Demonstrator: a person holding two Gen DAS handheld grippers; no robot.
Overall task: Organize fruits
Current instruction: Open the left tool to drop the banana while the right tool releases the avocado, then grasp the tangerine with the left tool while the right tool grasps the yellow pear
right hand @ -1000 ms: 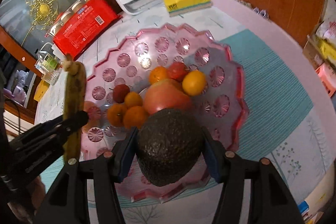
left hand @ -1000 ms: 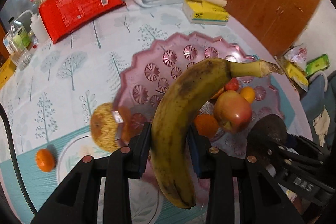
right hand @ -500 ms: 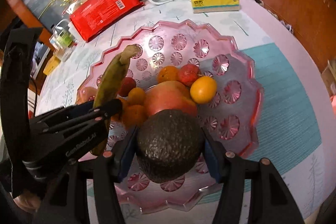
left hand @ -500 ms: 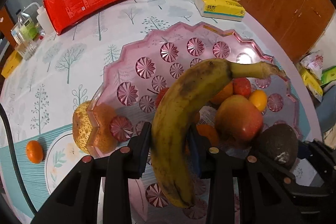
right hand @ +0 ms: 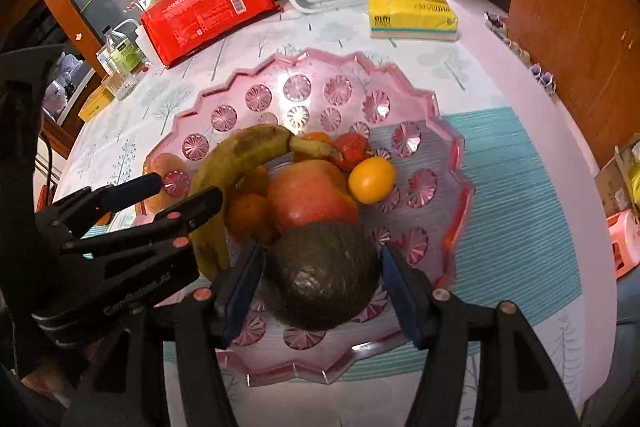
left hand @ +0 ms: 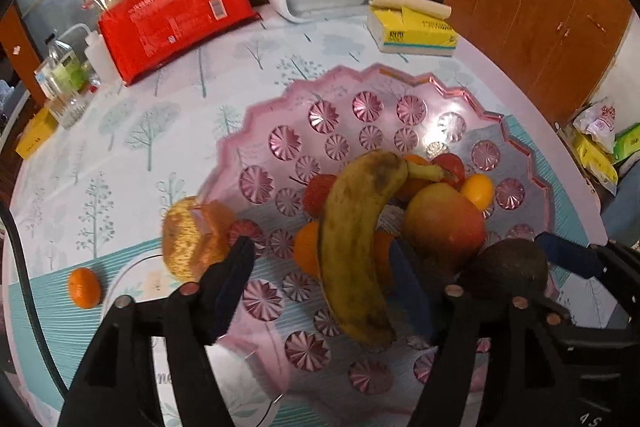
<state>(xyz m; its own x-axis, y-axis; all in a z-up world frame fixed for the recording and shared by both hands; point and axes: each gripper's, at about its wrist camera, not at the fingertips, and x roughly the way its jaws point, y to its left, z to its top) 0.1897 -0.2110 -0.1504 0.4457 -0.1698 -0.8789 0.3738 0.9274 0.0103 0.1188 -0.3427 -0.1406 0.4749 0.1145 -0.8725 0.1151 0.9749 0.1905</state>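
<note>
Here, my left gripper (left hand: 324, 291) jaws gape around the banana (left hand: 352, 239) on the bowl (left hand: 280, 107); right gripper (right hand: 320, 283) jaws flank the avocado (right hand: 324, 275), loosening; tangerine (left hand: 83, 287) remains on the table (left hand: 160, 99).

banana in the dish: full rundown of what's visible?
The banana is yellow with heavy brown bruising, curved, stem intact and pointing toward the red fruit. It lies in the pink dish on the oranges, beside the apple. The left gripper is open around it, pads clear of the peel.
</note>
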